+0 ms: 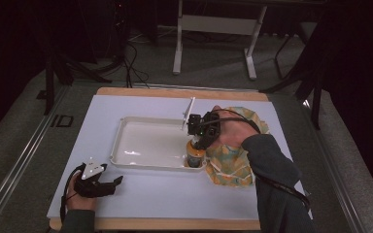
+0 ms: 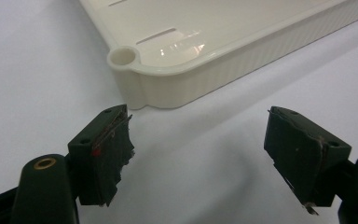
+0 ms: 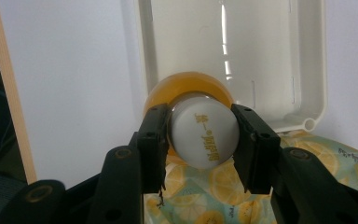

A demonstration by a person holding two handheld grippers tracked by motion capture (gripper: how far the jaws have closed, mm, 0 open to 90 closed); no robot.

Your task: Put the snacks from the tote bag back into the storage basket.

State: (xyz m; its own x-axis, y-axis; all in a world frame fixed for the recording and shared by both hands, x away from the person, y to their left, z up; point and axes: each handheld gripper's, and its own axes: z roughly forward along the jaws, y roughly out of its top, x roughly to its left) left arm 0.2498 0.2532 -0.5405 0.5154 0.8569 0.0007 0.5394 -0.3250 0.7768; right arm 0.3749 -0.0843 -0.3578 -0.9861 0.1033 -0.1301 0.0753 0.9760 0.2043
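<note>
In the high view, a white surface (image 1: 175, 194) carries a cream-coloured tray (image 1: 145, 145) near its middle. The right gripper (image 1: 200, 138) hangs over the tray's near right corner, pointing down, with its jaws closed around the top of a small orange bottle (image 1: 194, 156). The bottle stands upright at that corner, just inside or on the rim; which of the two cannot be told from here. Just beside the tray on the right lies a bag with a lemon print (image 1: 230, 165), partly under the person's right hand and dark sleeve (image 1: 272, 170). The left gripper (image 1: 108, 184) rests on the surface near the front left, well apart from the bottle and close to the tray's near left corner, with its jaws parted.

In the left gripper view, the left gripper (image 2: 198, 154) has its two black jaws spread wide with nothing between them, only bare white surface (image 2: 37, 84). The rounded corner of the tray (image 2: 168, 79) lies just ahead of the jaws.

In the right gripper view, the right gripper (image 3: 203, 135) clamps the bottle's white cap (image 3: 204, 135) from both sides, yellow lettering showing on the cap. The orange body of the bottle (image 3: 186, 83) shows beyond the cap, against the tray (image 3: 270, 56). The lemon-print bag (image 3: 205, 196) lies below the jaws.
</note>
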